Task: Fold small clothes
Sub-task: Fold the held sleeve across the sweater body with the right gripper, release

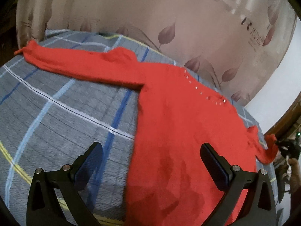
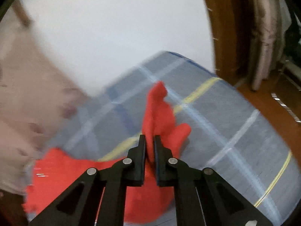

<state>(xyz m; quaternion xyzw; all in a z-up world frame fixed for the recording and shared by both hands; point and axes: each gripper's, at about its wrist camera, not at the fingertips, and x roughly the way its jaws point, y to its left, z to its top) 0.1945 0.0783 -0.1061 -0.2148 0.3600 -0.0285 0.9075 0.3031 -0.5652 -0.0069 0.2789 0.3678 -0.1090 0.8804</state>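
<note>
The red sweater lies flat on the plaid bed. The right gripper pinches its near sleeve between narrow fingers; the left gripper hovers wide over the hem, the far sleeve stretching away from it.

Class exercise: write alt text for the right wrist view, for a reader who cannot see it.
The right claw is shut on a sleeve of the red sweater, lifting it above a grey plaid blanket. The picture is motion-blurred.
</note>
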